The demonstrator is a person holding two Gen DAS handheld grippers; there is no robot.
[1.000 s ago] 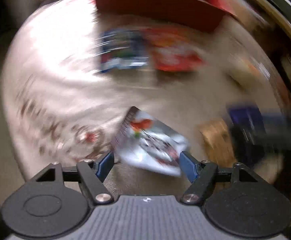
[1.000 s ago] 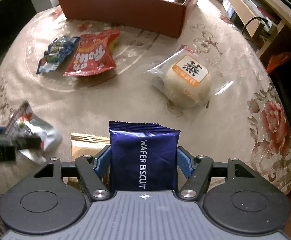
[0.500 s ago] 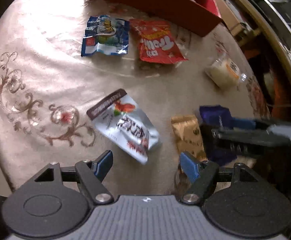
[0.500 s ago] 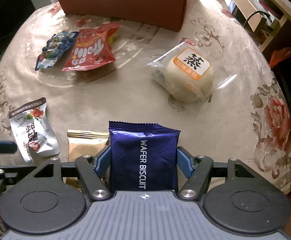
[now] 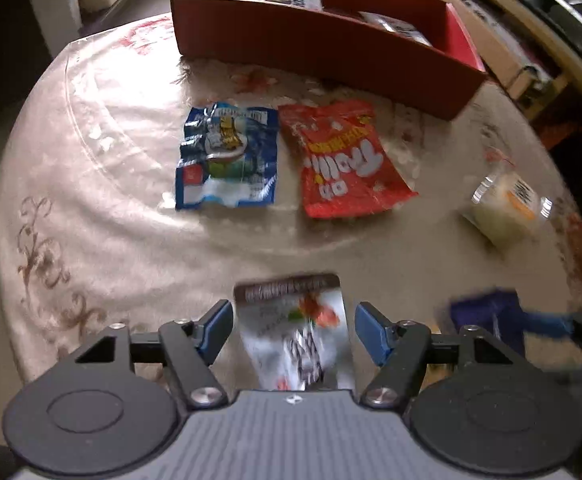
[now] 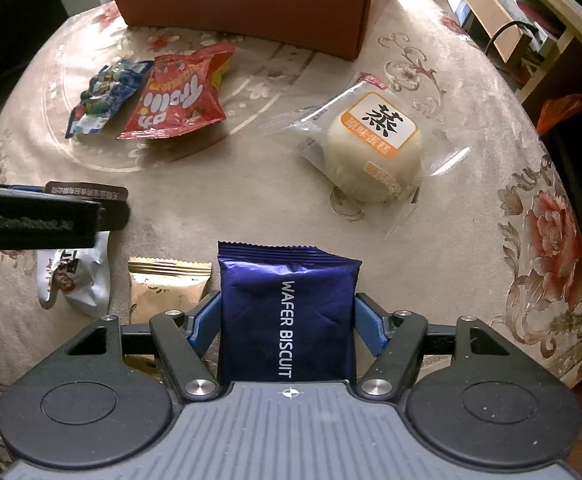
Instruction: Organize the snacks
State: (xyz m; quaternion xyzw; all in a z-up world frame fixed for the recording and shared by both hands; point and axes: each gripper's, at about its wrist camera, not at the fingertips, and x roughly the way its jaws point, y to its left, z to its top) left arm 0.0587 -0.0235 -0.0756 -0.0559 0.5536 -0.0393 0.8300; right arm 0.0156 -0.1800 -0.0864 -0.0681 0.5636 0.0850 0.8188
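Note:
A silver snack packet (image 5: 295,332) lies on the cloth between the fingers of my left gripper (image 5: 293,320). The jaws are closing, with a thin gap still showing on each side of the packet. My right gripper (image 6: 287,320) is shut on a dark blue wafer biscuit packet (image 6: 287,304), which stands upright between its pads. A red box (image 5: 331,44) (image 6: 243,0) with a few packets inside stands at the far side of the table. From the right wrist view the silver packet (image 6: 79,280) is partly hidden under the left tool's black body (image 6: 31,220).
On the floral tablecloth (image 6: 251,208) lie a blue snack bag (image 5: 227,156), a red gummy bag (image 5: 343,160) and a clear-wrapped steamed cake (image 6: 375,148). A small gold packet (image 6: 163,288) sits just left of the right gripper. Shelves and an orange bag stand beyond the table's right edge.
The left gripper has moved over the silver packet and rolled to line up with it; the packet now sits between its fingers, and the jaws have narrowed. The right gripper has held still.

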